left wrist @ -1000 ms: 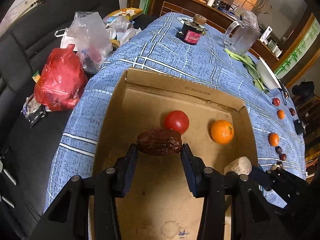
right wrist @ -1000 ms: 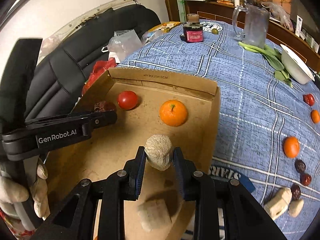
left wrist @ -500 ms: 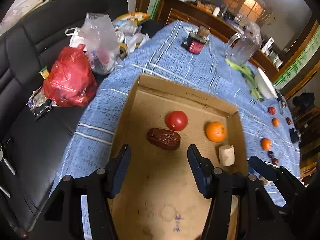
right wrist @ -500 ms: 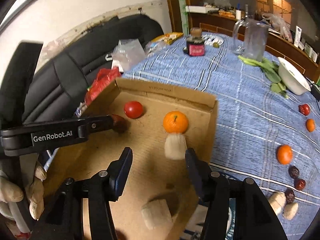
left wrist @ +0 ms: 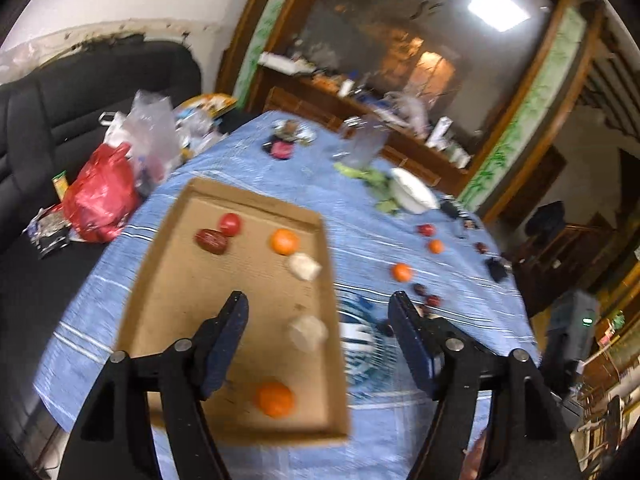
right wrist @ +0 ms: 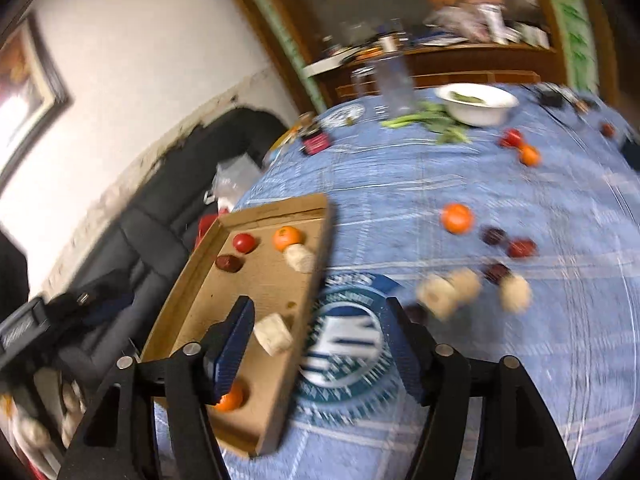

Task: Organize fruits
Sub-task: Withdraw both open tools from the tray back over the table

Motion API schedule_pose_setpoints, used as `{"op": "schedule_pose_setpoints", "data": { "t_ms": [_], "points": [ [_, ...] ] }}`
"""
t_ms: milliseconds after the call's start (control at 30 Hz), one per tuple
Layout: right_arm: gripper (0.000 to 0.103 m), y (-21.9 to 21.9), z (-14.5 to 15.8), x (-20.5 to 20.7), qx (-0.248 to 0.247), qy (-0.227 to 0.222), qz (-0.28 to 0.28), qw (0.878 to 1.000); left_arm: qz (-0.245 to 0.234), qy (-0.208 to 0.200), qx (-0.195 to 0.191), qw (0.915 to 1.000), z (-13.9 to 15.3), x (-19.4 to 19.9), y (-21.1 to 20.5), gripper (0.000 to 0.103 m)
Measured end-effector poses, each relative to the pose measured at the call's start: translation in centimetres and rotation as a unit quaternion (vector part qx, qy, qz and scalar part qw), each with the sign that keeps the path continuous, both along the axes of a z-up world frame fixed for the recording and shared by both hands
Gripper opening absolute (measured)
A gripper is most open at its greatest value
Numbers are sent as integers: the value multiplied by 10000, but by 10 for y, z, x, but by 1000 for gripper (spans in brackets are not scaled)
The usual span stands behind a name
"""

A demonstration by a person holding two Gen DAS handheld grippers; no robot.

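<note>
Fruits are only partly sorted: the cardboard box [left wrist: 256,204] already holds a tomato [left wrist: 230,224], a date [left wrist: 211,241] and two oranges, while another orange [right wrist: 457,218] and dates lie on the blue tablecloth [right wrist: 400,184], and the left gripper [left wrist: 318,320] and right gripper [right wrist: 320,326] are both released, empty.

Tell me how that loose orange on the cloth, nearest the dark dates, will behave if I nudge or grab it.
The orange looks round and smooth, so a nudge would probably roll it across the tablecloth, perhaps into the dates beside it. It seems firm enough for a centred grip; off-centre fingers may squirt it out. Both frames are blurred, so its surface is uncertain.
</note>
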State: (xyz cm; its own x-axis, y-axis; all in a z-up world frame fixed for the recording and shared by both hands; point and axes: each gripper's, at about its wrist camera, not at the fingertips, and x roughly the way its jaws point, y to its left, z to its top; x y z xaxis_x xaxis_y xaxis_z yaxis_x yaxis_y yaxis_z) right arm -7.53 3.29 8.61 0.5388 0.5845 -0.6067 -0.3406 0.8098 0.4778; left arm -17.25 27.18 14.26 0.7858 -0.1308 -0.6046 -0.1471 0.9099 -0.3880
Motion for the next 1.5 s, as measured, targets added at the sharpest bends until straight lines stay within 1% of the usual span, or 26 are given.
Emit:
{"op": "schedule_pose_setpoints", "data": {
  "t_ms": [67,100,167,233,333,367,400,533,667,800,867,1033,1133,1300,1500],
  "points": [
    [71,-27,-3,-10,169,72,-290,9994,4,-172,88,9998,3,-15,-18,75],
    [71,-39,-4,-15,219,82,-420,9988,20,-225,200,9995,3,-22,-28,76],
    [71,-62,-2,-23,276,56,-689,9972,11,-227,478,9986,4,-29,-47,76],
    [71,-83,2,-32,301,-28,-915,9953,-60,-215,620,9978,4,-33,-61,76],
    [71,-113,10,-48,359,-198,-1198,9920,-146,-200,627,9977,4,-38,-76,76],
    [73,-122,12,-53,375,-254,-1274,9908,-185,-191,632,9976,4,-38,-80,76],
    [75,-128,14,-57,377,-300,-1334,9899,-233,-177,654,9974,3,-39,-86,76],
    [77,-148,18,-69,349,-457,-1555,9862,-484,-69,741,9960,-7,-37,-108,80],
    [77,-152,13,-69,274,-426,-1583,9861,-767,138,822,9936,-23,-29,-126,80],
    [77,-147,0,-62,204,-328,-1520,9876,-888,332,858,9918,-42,-22,-133,80],
    [77,-142,-9,-57,110,-264,-1466,9888,-912,461,869,9910,-54,-16,-133,80],
    [77,-134,-36,-40,-37,53,-1315,9913,-970,738,828,9891,-79,1,-132,80],
    [77,-132,-43,-32,-74,156,-1279,9916,-982,814,788,9887,-87,10,-131,80],
    [77,-129,-43,-12,-187,279,-1123,9931,-1016,906,767,9877,-96,19,-131,80],
    [77,-115,-44,8,-594,349,-920,9934,-1020,883,836,9873,-97,23,-131,80]
  ]
}}
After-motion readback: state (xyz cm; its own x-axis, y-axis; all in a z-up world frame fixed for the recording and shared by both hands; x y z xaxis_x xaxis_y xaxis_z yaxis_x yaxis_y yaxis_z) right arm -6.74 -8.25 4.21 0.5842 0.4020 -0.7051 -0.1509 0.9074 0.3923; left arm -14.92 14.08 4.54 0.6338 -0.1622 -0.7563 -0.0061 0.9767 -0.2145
